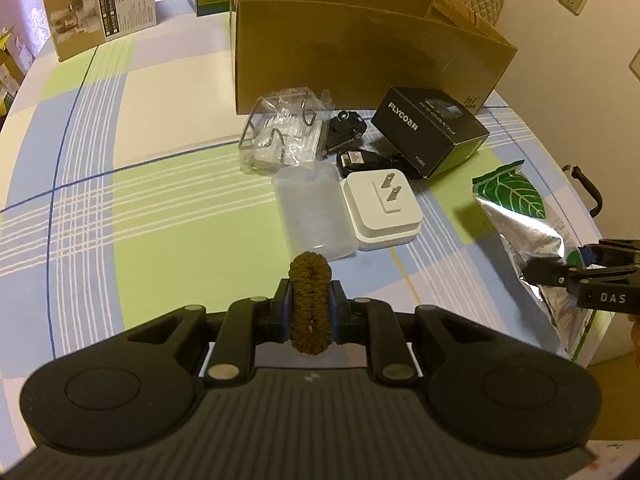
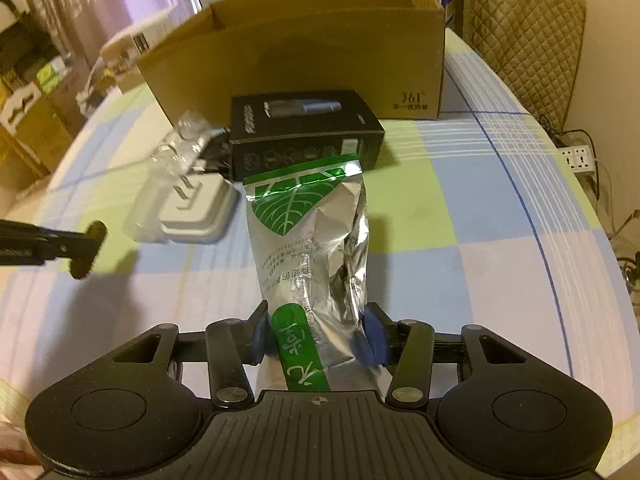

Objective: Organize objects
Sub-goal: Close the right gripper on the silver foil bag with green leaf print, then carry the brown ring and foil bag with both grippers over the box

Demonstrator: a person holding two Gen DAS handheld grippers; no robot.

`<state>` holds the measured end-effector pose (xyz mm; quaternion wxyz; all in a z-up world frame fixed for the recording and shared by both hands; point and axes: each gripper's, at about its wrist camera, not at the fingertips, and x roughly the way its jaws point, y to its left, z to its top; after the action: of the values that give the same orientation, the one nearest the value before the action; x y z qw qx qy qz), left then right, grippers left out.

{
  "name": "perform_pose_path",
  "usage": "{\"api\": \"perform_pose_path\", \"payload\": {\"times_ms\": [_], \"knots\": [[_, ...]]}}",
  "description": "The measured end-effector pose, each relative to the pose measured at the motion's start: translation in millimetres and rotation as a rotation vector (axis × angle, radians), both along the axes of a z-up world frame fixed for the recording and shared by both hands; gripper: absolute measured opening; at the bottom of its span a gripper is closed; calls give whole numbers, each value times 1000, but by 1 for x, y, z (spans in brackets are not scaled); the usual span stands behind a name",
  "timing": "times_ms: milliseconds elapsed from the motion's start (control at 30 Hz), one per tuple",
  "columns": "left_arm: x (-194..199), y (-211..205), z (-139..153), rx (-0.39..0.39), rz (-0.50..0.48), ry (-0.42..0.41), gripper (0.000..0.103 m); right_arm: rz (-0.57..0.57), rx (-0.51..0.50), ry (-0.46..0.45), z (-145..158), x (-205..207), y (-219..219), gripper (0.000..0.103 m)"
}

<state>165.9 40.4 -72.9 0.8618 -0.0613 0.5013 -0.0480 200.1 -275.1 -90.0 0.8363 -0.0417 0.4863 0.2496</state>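
Checked tablecloth [image 1: 132,216] in green, blue and cream, with an open cardboard box [image 1: 360,56] at the far side. Left wrist view first: left gripper [image 1: 310,300] clamped tight on a brown scrunchie [image 1: 310,280], held up off the cloth. Straight ahead of the tips, a frosted plastic case [image 1: 314,212] with a white plug adapter [image 1: 382,210] touching its right side. Further out: a clear bag of bits [image 1: 282,128], a small black gadget [image 1: 346,128], a black cable [image 1: 360,158] and a black FLYCO box [image 1: 430,130], all just short of the cardboard box. Off to the right, right gripper [image 1: 560,268] on a foil pouch [image 1: 528,220].

Right wrist view: same cloth, padded chair [image 2: 524,36] behind. Right gripper [image 2: 316,340] closed on the lower end of the foil pouch [image 2: 308,236], pads pressing both sides, pouch stretching out ahead of the jaws. Black box [image 2: 304,132] just beyond the pouch's top, cardboard box [image 2: 304,52] behind that. Left gripper with scrunchie [image 2: 86,250] far left, adapter [image 2: 198,208] between.

Progress-wise: looks early. Two items picked up, nothing visibly in the cardboard box from here (inside mostly hidden), five or so things left on the table.
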Motion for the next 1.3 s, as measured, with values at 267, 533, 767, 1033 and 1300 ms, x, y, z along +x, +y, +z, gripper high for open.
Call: {"api": "perform_pose_path", "payload": {"times_ms": [267,533,767,1033,1300], "knots": [[-4,7,16,-12,-24,-46,15,-36,48,-20,24,-14,14,46],[-1,12,29,-25,-21,-79,15,-40,106,-46,47,-16,23,46],[10,13,44,-20,9,-124,15,-34,151,-72,68,14,24,46],[43,13,70,-6,72,-179,15,5,188,-102,90,68,21,46],[99,-1,97,31,99,-241,15,43,224,-148,113,133,25,46]]}}
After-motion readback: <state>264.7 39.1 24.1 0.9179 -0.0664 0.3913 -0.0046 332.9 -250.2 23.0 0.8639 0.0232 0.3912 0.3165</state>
